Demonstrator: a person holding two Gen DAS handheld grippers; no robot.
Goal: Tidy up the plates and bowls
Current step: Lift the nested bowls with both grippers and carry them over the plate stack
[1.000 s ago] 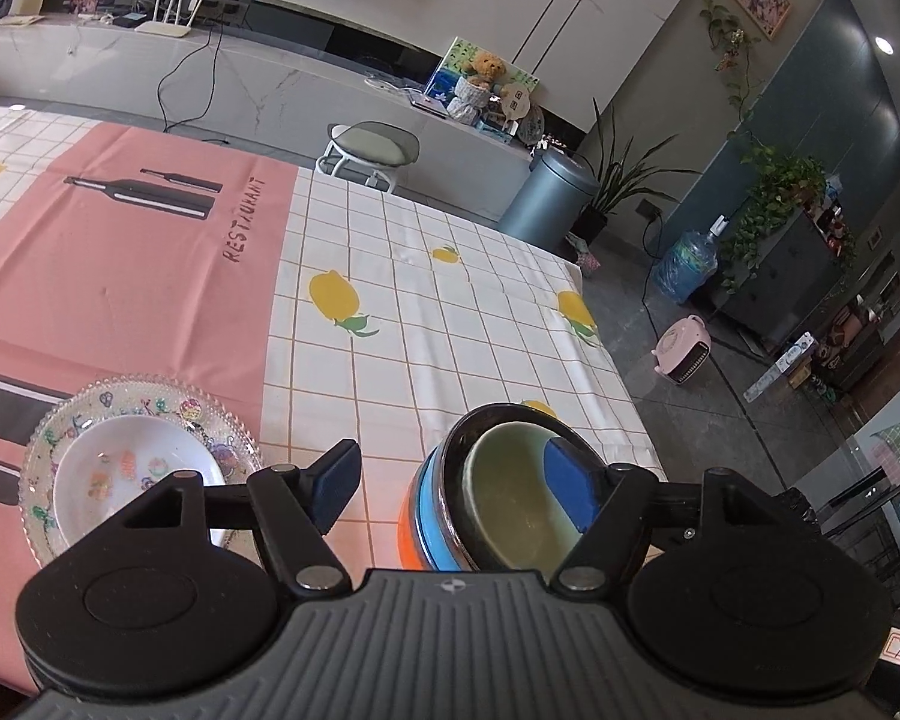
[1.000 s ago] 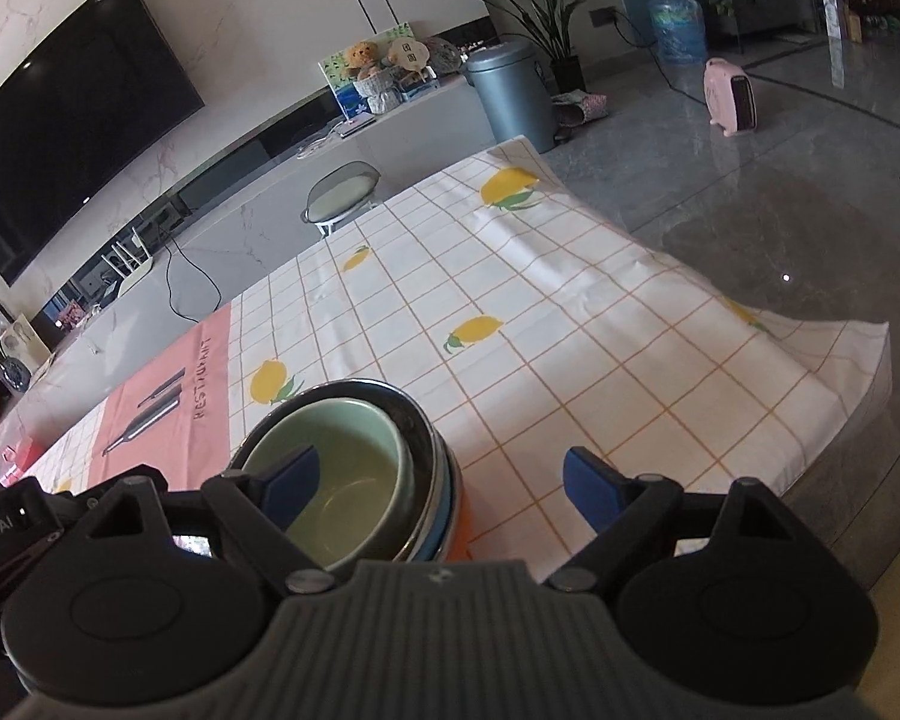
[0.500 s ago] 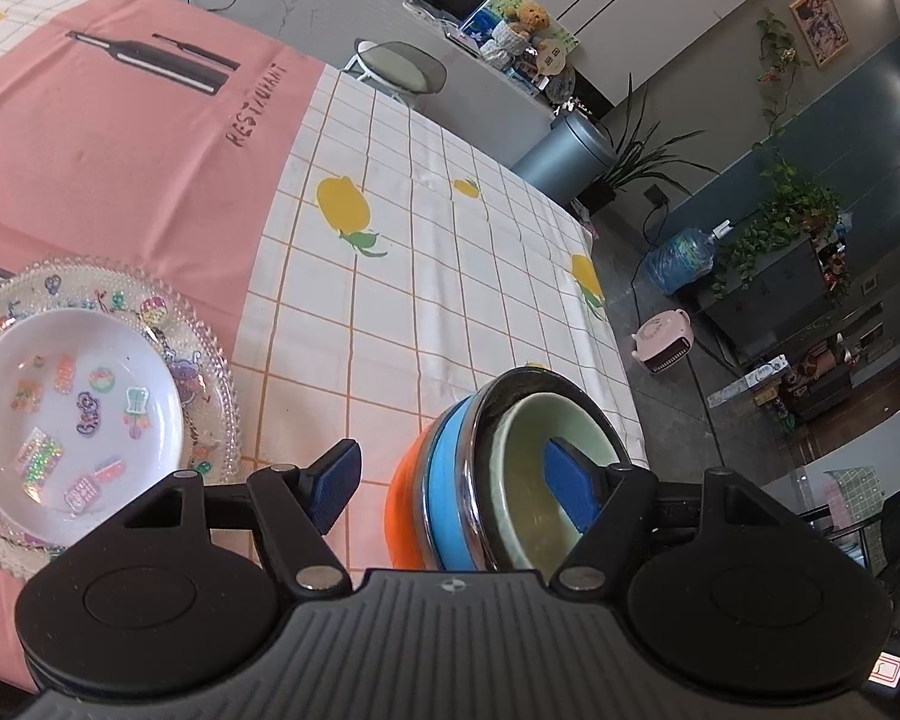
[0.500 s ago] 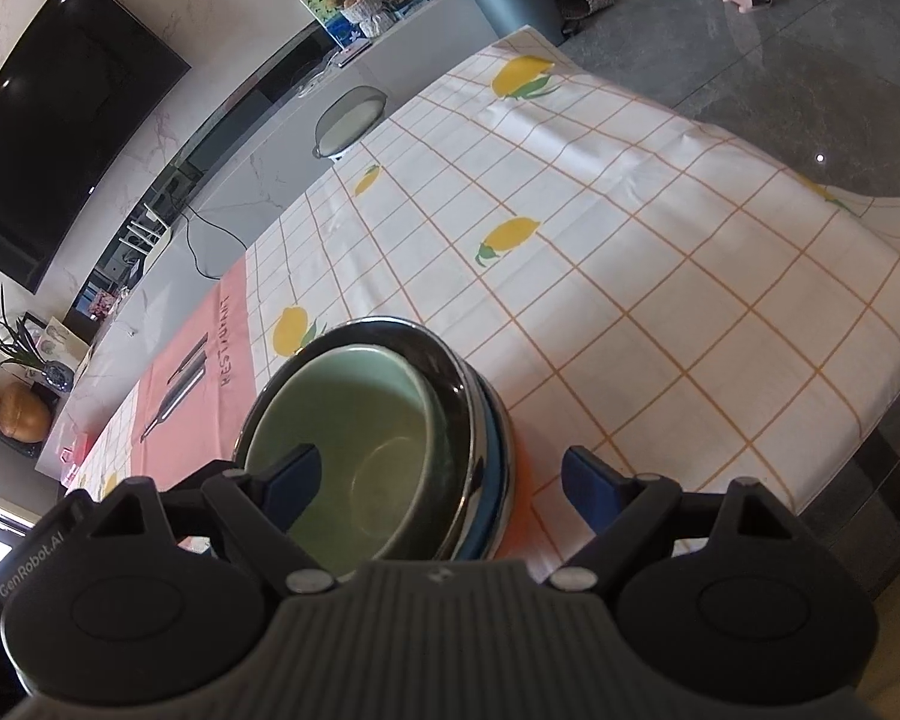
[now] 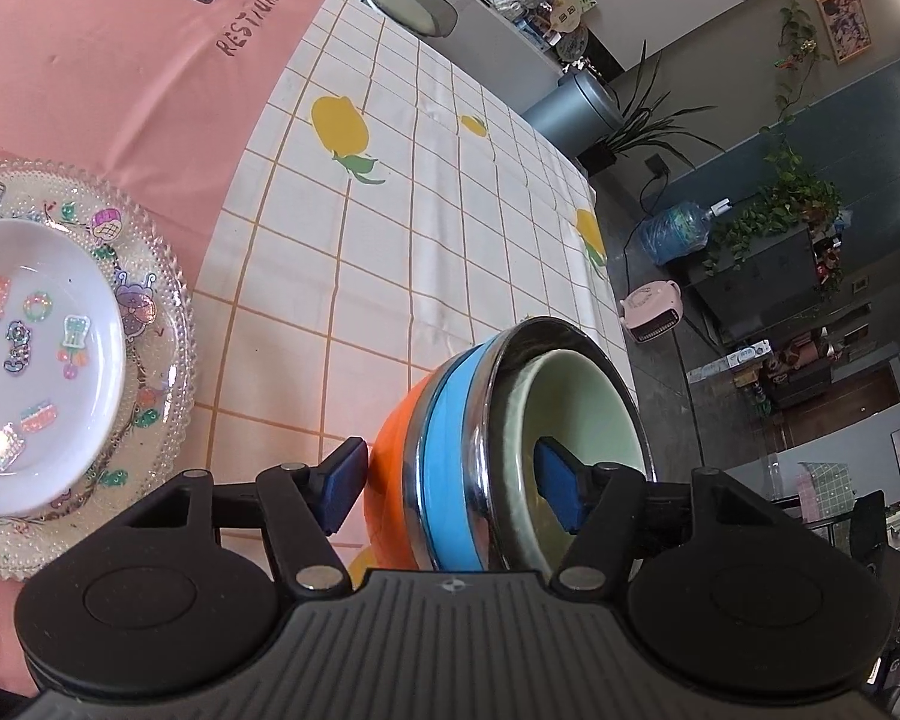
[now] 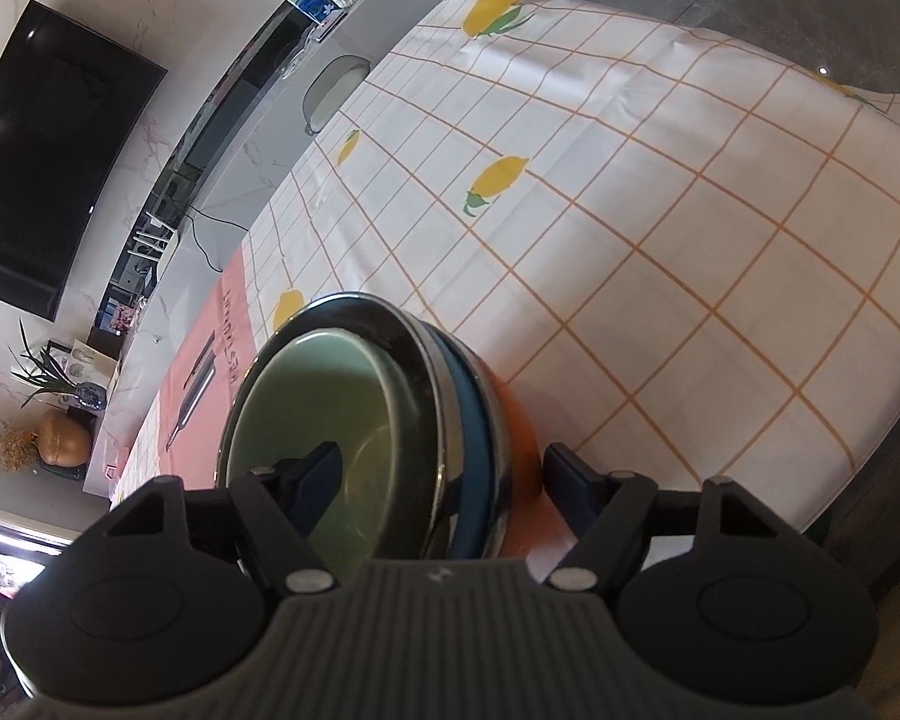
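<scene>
On the table (image 5: 426, 252), nested bowls (image 5: 510, 450) sit beside a glass plate (image 5: 162, 324). Left claw (image 5: 450, 483) and right claw (image 6: 444, 483), jaws just closing, straddle opposite walls; contact unclear.

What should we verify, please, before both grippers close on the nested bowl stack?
1. Left gripper straddles the stack's wall, one finger inside, one outside: ok.
2. Right gripper straddles the opposite wall likewise: ok.
3. Jaws have just been closing; pads pressing the wall: cannot tell.
4. Green bowl nested inside the steel bowl: ok.
5. Stack clear of the glass plate: ok.
6. Stack sitting flat on the tablecloth: cannot tell.
</scene>
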